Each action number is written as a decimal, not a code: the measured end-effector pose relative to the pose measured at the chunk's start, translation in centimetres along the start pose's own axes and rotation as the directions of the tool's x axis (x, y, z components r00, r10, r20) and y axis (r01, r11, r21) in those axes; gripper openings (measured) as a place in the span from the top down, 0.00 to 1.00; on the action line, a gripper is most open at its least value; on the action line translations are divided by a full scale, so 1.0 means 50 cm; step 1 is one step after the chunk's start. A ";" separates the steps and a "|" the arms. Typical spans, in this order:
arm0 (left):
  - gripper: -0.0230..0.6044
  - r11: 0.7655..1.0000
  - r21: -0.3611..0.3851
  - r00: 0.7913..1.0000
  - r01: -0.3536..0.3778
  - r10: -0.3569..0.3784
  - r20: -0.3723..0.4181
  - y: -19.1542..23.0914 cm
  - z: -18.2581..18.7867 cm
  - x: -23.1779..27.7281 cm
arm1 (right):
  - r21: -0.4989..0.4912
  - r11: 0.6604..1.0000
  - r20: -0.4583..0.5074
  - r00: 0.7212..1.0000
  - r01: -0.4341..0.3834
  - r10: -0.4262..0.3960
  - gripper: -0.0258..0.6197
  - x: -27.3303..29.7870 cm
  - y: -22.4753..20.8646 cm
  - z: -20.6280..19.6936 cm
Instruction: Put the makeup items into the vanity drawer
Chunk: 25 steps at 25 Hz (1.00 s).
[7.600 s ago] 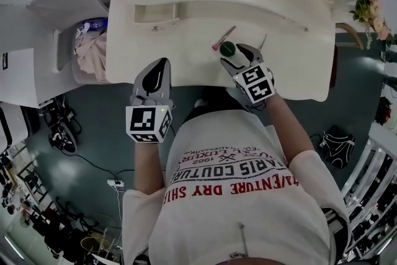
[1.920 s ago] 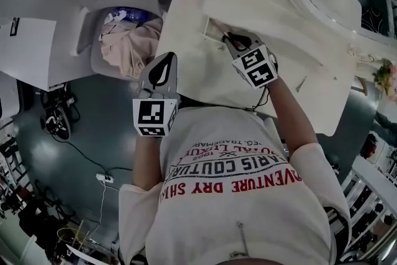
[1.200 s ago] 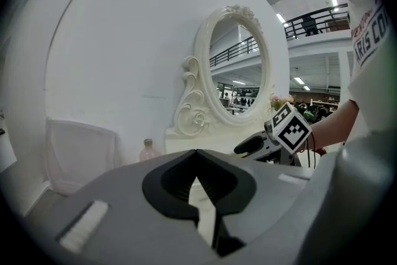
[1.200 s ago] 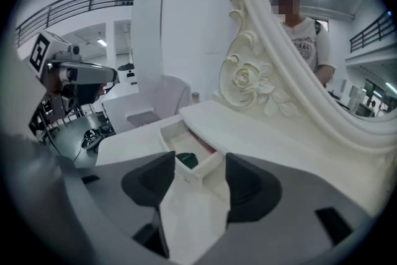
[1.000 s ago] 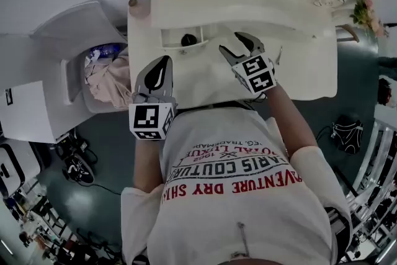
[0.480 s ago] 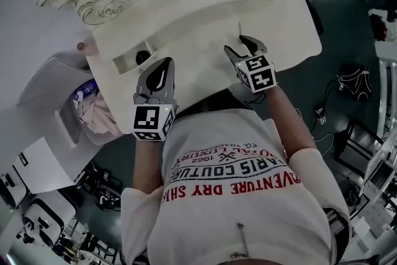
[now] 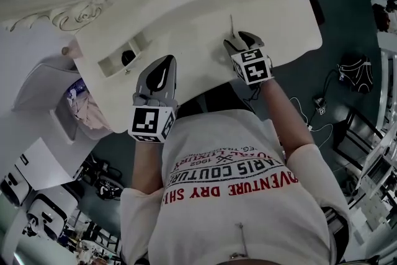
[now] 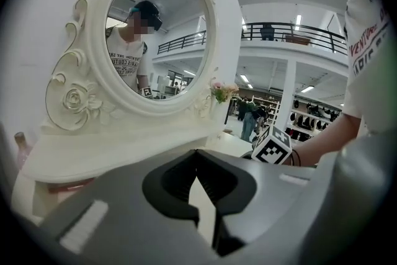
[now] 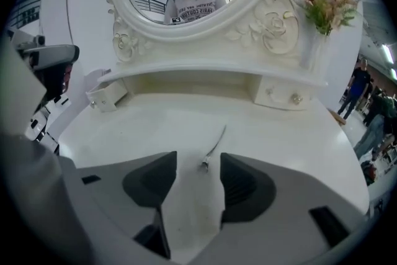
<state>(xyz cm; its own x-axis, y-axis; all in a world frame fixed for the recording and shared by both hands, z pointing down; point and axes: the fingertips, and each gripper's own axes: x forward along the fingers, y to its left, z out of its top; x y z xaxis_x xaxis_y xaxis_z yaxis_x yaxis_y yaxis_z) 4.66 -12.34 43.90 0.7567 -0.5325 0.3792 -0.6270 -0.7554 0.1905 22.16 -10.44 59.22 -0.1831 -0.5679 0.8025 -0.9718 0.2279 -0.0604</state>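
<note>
Cream vanity [image 9: 124, 130]; grey right claw [image 9: 197, 166]

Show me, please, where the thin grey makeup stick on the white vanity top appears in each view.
Head view: the thin grey makeup stick lies upper centre, just beyond the right hand-held gripper.
Left gripper view: not in it.
Right gripper view: low centre, ahead of open jaws.
Shared landmark: carved white mirror frame.

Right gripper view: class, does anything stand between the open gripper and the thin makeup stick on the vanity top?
Nothing visible does. The thin makeup stick lies on the vanity top just ahead of the right gripper, whose jaws stand apart around its near end.
</note>
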 end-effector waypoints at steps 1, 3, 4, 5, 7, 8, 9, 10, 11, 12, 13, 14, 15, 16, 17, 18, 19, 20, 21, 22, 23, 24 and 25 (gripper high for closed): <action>0.95 1.000 -0.003 1.000 0.001 -0.001 0.009 -0.003 0.002 0.001 | 0.005 1.000 -0.003 1.000 0.000 0.000 0.61 0.005 -0.003 -0.001; 0.95 1.000 -0.004 1.000 0.005 -0.005 0.026 -0.009 0.006 -0.001 | 0.018 1.000 -0.009 1.000 0.006 -0.006 0.64 0.013 -0.007 -0.005; 0.95 1.000 -0.001 0.999 0.007 -0.007 0.033 -0.012 0.008 -0.003 | 0.023 1.000 -0.014 1.000 0.013 -0.013 0.66 0.017 -0.009 -0.008; 0.95 1.000 0.003 0.999 0.008 -0.009 0.038 -0.014 0.008 -0.004 | 0.026 0.999 -0.021 1.000 0.023 -0.022 0.71 0.020 -0.011 -0.012; 0.95 1.000 0.014 0.999 0.009 -0.009 0.041 -0.014 0.008 -0.006 | 0.028 0.999 -0.033 0.999 0.040 -0.039 0.79 0.025 -0.013 -0.016; 0.95 1.000 0.021 0.999 0.007 -0.008 0.040 -0.013 0.007 -0.008 | 0.026 0.999 -0.037 0.998 0.043 -0.042 0.80 0.027 -0.012 -0.017; 0.95 1.000 0.026 0.999 0.006 -0.007 0.039 -0.012 0.006 -0.011 | 0.022 0.999 -0.041 0.998 0.042 -0.041 0.83 0.028 -0.009 -0.016; 0.95 1.000 0.030 0.999 0.005 -0.007 0.039 -0.010 0.006 -0.014 | 0.017 0.999 -0.045 0.998 0.042 -0.041 0.86 0.028 -0.006 -0.016; 0.95 0.999 0.032 0.999 0.004 -0.006 0.040 -0.009 0.006 -0.017 | 0.010 0.999 -0.047 0.998 0.043 -0.042 0.86 0.027 -0.004 -0.014; 0.95 0.999 0.035 0.999 0.003 -0.004 0.043 -0.007 0.007 -0.021 | 0.002 0.999 -0.045 0.998 0.043 -0.043 0.86 0.024 -0.001 -0.011; 0.95 0.999 0.037 0.999 0.001 -0.002 0.048 -0.005 0.010 -0.025 | -0.006 0.999 -0.039 0.998 0.043 -0.044 0.86 0.020 0.002 -0.005; 0.95 0.999 0.041 0.998 -0.001 -0.001 0.056 -0.002 0.013 -0.030 | -0.013 0.999 -0.028 0.999 0.043 -0.043 0.86 0.014 0.006 0.003; 0.95 0.999 0.044 0.998 -0.002 -0.001 0.065 0.001 0.018 -0.035 | -0.021 0.999 -0.015 0.999 0.042 -0.042 0.86 0.009 0.010 0.013; 0.95 0.999 0.047 0.997 -0.004 0.001 0.074 0.004 0.022 -0.040 | -0.032 0.999 0.001 0.999 0.042 -0.042 0.86 0.002 0.015 0.025; 0.95 0.999 0.050 0.997 -0.009 0.004 0.082 0.008 0.026 -0.046 | -0.047 0.998 0.018 0.999 0.043 -0.042 0.86 -0.005 0.021 0.039; 0.95 0.998 0.054 0.996 -0.015 0.010 0.089 0.013 0.030 -0.052 | -0.068 0.997 0.039 0.998 0.045 -0.042 0.86 -0.012 0.029 0.054; 0.95 0.998 0.057 0.995 -0.022 0.017 0.096 0.019 0.035 -0.058 | -0.093 0.995 0.062 0.997 0.048 -0.042 0.86 -0.020 0.037 0.071; 0.95 0.998 0.060 0.994 -0.030 0.024 0.105 0.025 0.040 -0.065 | -0.119 0.992 0.086 0.996 0.050 -0.040 0.86 -0.027 0.046 0.089; 0.95 0.997 0.062 0.993 -0.039 0.031 0.113 0.031 0.045 -0.072 | -0.142 0.989 0.107 0.994 0.050 -0.035 0.86 -0.033 0.057 0.108; 0.95 0.997 0.062 0.992 -0.047 0.039 0.121 0.037 0.049 -0.080 | -0.162 0.986 0.125 0.992 0.047 -0.027 0.86 -0.039 0.068 0.125; 0.95 0.997 0.062 0.991 -0.055 0.047 0.127 0.044 0.052 -0.089 | -0.180 0.983 0.140 0.990 0.039 -0.014 0.86 -0.044 0.082 0.141; 0.95 0.996 0.063 0.990 -0.062 0.054 0.131 0.051 0.055 -0.097 | -0.199 0.980 0.153 0.988 0.027 0.004 0.86 -0.048 0.097 0.157; 0.95 0.995 0.065 0.989 -0.071 0.062 0.134 0.058 0.056 -0.106 | -0.220 0.975 0.164 0.986 0.009 0.028 0.86 -0.050 0.114 0.174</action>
<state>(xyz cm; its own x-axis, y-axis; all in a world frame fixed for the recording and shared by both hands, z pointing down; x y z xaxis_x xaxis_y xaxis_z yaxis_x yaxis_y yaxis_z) -0.64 -12.79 39.89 0.7347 -0.6244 0.2653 -0.6656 -0.7391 0.1037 15.78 -14.58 51.70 -0.2319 -0.6836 0.6920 -0.9168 0.3913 0.0794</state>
